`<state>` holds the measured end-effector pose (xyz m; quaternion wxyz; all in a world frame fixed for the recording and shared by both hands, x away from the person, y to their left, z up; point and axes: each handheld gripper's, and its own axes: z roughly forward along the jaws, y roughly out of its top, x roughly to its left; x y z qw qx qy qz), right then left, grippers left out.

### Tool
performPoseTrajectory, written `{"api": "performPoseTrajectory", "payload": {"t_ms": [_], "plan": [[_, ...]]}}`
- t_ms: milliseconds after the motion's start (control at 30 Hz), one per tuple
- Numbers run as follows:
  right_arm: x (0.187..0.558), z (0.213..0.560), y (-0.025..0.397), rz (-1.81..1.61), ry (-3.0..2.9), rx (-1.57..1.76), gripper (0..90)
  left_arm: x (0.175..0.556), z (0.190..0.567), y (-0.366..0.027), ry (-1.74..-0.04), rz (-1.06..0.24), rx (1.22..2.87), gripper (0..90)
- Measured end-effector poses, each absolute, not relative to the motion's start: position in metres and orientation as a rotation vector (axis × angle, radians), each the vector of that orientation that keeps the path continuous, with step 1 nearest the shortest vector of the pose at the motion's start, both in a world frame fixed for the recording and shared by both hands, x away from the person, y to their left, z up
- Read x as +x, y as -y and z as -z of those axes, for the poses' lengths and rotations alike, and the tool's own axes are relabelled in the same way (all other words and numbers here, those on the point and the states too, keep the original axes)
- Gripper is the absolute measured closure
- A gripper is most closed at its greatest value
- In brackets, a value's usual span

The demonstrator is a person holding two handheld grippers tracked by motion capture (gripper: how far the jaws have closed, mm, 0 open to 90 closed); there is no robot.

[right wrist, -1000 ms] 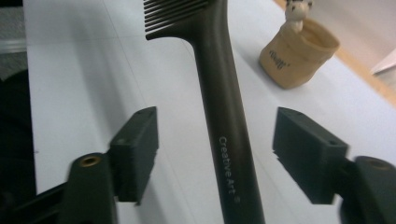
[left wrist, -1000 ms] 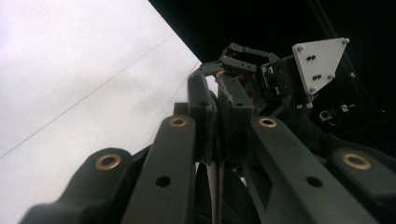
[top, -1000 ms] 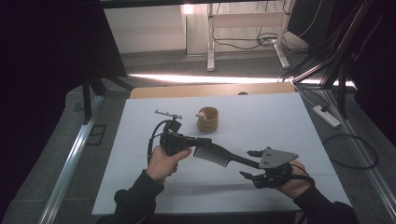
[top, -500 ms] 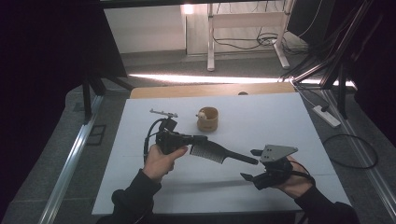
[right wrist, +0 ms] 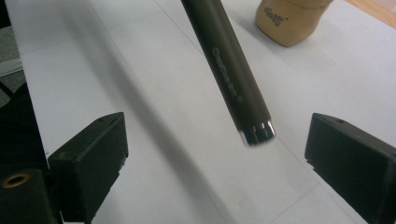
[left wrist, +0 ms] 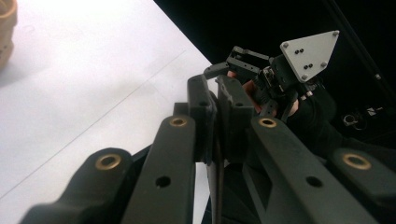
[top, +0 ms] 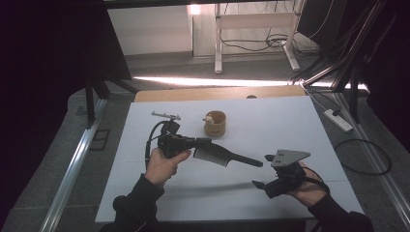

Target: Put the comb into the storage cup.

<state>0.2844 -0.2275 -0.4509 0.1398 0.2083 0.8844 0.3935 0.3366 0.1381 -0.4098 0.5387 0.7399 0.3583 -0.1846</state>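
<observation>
Now we keep the left claw (top: pixel 205 143) clamped on the comb (top: pixel 227 157), steering its handle toward four o'clock between the right claw (right wrist: pixel 217 154)'s wide-spread jaws.

Comb handle (right wrist: pixel 229 70) juts between the right tongs' (right wrist: pixel 219 158) spread jaws.

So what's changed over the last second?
The left gripper, shut on the black comb, drifted slightly left and toward the table's far side. The right gripper, fingers open, edged right and a little nearer the person. The comb's handle tip lies between the fingers. The tan wooden cup and small metal clip stayed put.
</observation>
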Motion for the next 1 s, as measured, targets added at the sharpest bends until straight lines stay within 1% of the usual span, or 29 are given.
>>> {"api": "performPoseTrajectory", "payload": {"t_ms": [433,1000], "plan": [[0.286,0.455,0.245,-1.069,-2.523,0.766,0.1,0.338,0.405,-0.155,-0.871,0.378,1.763,83.6],[0.281,0.461,0.272,-1.007,-2.488,0.909,0.0,0.346,0.396,-0.177,-0.917,0.331,1.752,83.7]]}}
